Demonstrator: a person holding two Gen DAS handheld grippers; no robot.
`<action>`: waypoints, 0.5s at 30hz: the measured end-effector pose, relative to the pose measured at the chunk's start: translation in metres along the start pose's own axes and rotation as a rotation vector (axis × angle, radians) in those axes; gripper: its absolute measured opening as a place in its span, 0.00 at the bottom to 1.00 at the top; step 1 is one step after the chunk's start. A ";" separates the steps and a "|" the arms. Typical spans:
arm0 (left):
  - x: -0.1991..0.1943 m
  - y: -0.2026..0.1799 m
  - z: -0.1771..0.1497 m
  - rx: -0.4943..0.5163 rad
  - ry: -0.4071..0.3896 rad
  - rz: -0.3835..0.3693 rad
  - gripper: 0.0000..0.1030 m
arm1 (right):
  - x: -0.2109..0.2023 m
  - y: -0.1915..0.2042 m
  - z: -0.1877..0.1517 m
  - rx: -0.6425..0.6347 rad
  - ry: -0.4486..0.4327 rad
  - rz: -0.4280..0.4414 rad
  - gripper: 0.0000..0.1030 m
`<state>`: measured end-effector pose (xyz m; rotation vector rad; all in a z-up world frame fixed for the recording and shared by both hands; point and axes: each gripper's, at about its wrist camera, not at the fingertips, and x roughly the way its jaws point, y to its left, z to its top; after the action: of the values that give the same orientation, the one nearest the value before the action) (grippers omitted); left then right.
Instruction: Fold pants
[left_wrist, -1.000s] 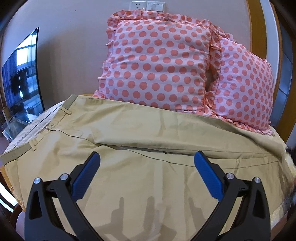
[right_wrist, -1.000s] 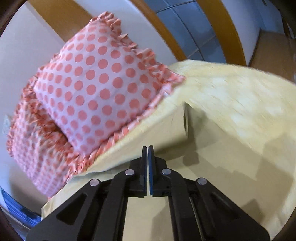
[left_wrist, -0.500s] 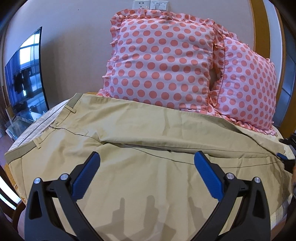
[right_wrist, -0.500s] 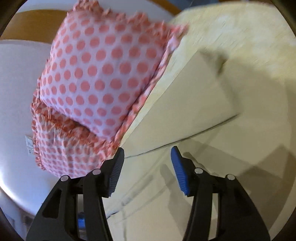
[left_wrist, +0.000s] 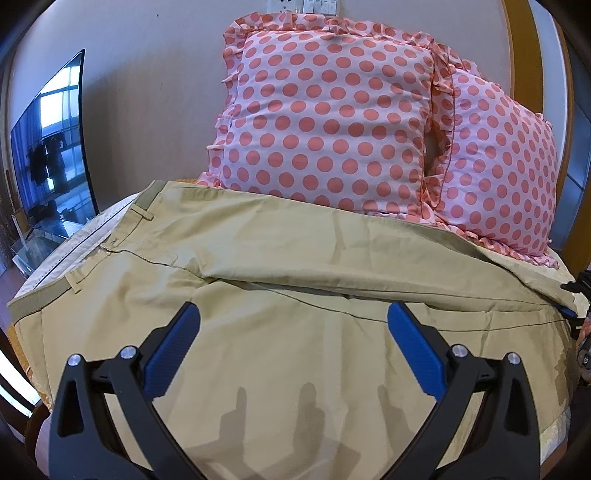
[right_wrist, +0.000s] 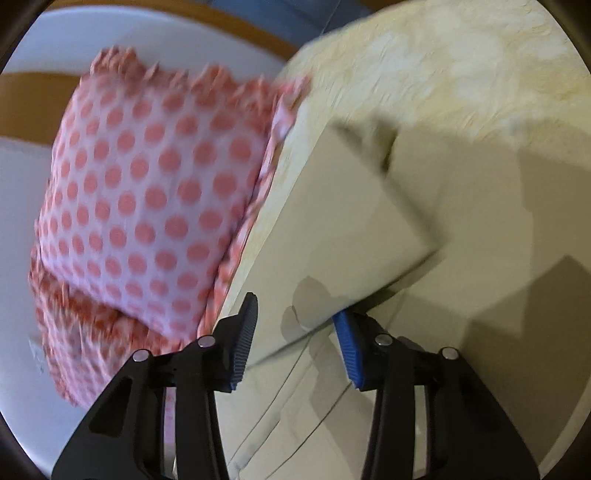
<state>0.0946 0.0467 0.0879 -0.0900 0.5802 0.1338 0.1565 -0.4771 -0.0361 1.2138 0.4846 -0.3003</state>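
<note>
Khaki pants lie spread across a bed, waistband with belt loops at the left, legs running right, the far leg folded over the near one. My left gripper is open and empty, hovering above the middle of the pants. My right gripper is open at the leg end of the pants; the edge of the upper leg lies between its jaws, and the right blue pad sits partly under the fabric. The right gripper also shows at the far right edge of the left wrist view.
Two pink pillows with coral polka dots lean against the wall behind the pants. A television stands at the left. A cream textured bedspread lies beyond the leg ends. A wooden frame runs up the right.
My right gripper has opened from fully shut, letting go of the leg fabric, and swung so the leg end lies ahead of it. The left gripper has stayed open, drifting slightly.
</note>
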 end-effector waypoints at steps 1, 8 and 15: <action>0.000 0.000 0.000 -0.001 0.000 0.001 0.98 | 0.001 0.000 0.002 -0.020 -0.009 0.000 0.27; 0.015 0.032 0.019 -0.110 0.032 -0.206 0.98 | -0.038 -0.011 0.006 -0.056 -0.072 0.151 0.02; 0.070 0.075 0.055 -0.347 0.176 -0.356 0.95 | -0.089 -0.031 -0.004 -0.038 -0.126 0.250 0.02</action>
<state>0.1707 0.1340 0.0913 -0.5435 0.7031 -0.1227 0.0643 -0.4862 -0.0168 1.1957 0.2251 -0.1512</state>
